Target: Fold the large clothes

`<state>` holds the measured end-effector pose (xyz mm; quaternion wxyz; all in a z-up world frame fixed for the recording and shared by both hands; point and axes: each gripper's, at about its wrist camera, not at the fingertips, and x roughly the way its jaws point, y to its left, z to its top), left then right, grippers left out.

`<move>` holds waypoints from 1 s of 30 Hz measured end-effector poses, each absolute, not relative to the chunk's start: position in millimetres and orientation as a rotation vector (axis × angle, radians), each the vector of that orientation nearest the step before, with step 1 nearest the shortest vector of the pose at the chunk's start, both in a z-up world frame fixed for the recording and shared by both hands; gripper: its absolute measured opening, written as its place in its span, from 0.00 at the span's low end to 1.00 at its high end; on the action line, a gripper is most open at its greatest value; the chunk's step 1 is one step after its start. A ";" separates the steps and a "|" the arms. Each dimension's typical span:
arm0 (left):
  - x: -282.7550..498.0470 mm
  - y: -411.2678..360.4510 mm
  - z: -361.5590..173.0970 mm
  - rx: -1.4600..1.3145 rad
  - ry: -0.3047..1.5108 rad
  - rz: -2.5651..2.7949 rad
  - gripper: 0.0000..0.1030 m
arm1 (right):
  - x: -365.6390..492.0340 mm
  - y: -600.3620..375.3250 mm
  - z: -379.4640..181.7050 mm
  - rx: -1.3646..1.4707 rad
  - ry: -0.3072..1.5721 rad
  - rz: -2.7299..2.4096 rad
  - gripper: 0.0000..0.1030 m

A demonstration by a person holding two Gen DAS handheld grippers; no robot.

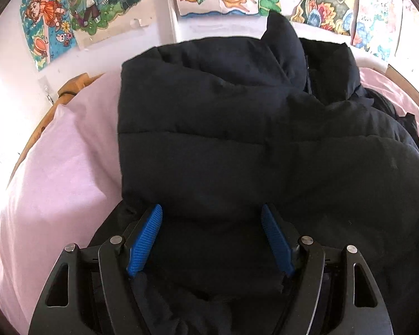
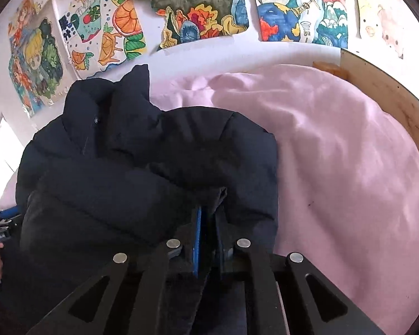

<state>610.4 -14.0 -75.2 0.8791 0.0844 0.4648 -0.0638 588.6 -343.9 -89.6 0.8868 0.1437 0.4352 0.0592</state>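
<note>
Pink bedsheet (image 2: 335, 145) spans the whole bed; wooden bed frame (image 2: 382, 89) curves round its far edge; children's drawings (image 2: 204, 14) are taped on the wall behind. Dark navy puffer jacket (image 1: 237, 139) lies bunched in the middle of the sheet, collar standing up at the far end, one padded panel doubled over the rest — a fold part-made, by my reading. Right gripper (image 2: 208, 223) has its blue pads pressed nearly together, pinching a flap of the jacket's near edge; left gripper (image 1: 211, 223) sits with fingers spread wide, jacket fabric bulging between them but not clamped. Step in hand looks like carrying the near hem or side over the body; next move calls for the left to close on its share, then both to lift and lay evenly. Hard to tell: where the sleeves lie, whether the zip is done — dark cloth swallows the seams; jacket's near part runs under both grippers, out of sight.
</note>
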 end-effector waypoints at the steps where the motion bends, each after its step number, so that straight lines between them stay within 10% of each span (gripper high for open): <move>1: 605.3 -10.7 -70.4 0.161 0.958 -0.138 0.66 | 586.8 -343.8 -86.9 0.287 0.903 0.116 0.12; 6: 575.0 -6.2 -30.7 0.002 0.818 -0.228 0.66 | 568.4 -340.4 -61.0 0.214 0.846 0.023 0.32; 10: 570.5 -38.7 -27.1 0.093 0.822 -0.252 0.72 | 564.4 -306.0 -33.3 0.062 0.737 0.019 0.72; 30: 568.4 -60.0 -100.1 0.367 0.897 -0.283 0.80 | 566.1 -262.0 -114.1 -0.058 0.879 0.125 0.84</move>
